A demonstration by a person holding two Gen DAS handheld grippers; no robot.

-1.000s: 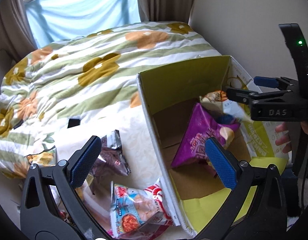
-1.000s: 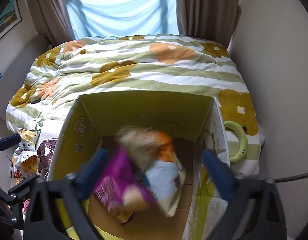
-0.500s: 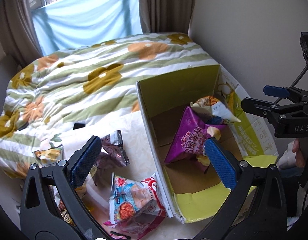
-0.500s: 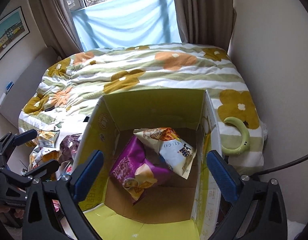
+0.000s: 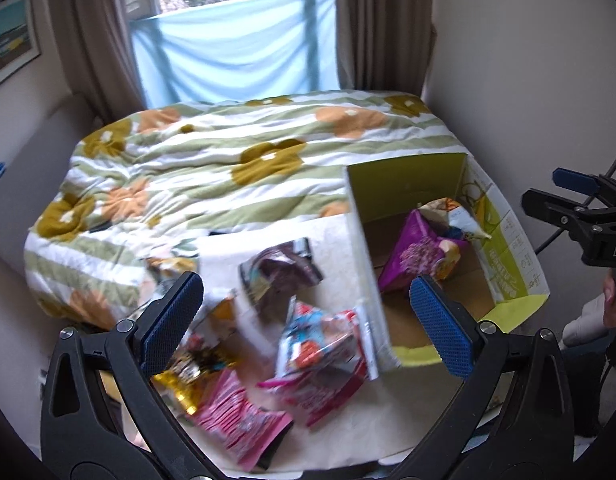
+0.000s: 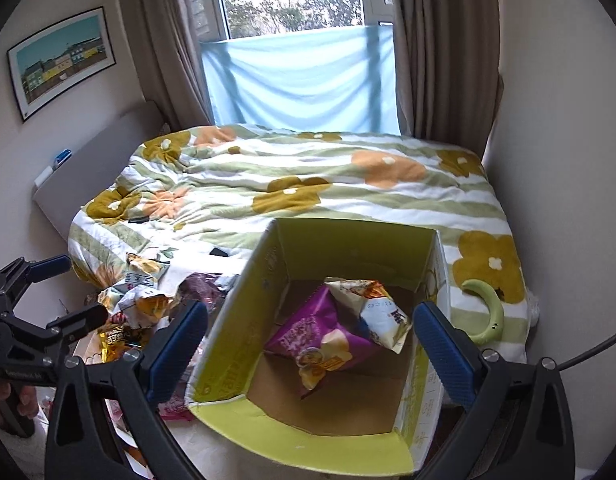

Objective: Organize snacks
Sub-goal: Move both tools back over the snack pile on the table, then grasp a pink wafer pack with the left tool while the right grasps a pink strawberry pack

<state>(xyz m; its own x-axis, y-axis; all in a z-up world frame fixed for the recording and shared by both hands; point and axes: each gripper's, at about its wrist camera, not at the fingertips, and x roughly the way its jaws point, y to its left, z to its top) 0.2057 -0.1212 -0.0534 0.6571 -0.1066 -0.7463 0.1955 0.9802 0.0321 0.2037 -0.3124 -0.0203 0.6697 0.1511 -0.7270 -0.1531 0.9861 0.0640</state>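
at the foot of the bed (image 6: 308,184) sits the open cardboard box (image 6: 411,256), green on its inner walls and flaps, brown on its floor; inside it i see two snacks: a purple bag (image 6: 308,332) lying tilted toward the middle, and a white and orange bag (image 6: 371,304) leaning against the purple one on its far right side; both rest on the box floor and touch each other.

my right tongs (image 6: 308,350) hang above the near edge of the box, spread wide and holding nothing, the blue pads either side of the opening; my left tongs (image 5: 308,326) are also spread wide and empty, held over the loose pile left of the box.

that pile lies on a pale surface beside the box's left wall; in the left wrist view, which is blurred, i make out a dark purple packet (image 5: 280,272) farthest back, a red, white and blue bag (image 5: 323,340) just beside the box wall, a pink packet (image 5: 240,420) nearest me, and a gold one (image 5: 184,376) by the left pad; more crumpled bags (image 6: 142,280) sit at the quilt's edge.

a green ring (image 6: 485,312) rests on the quilt right of the box.
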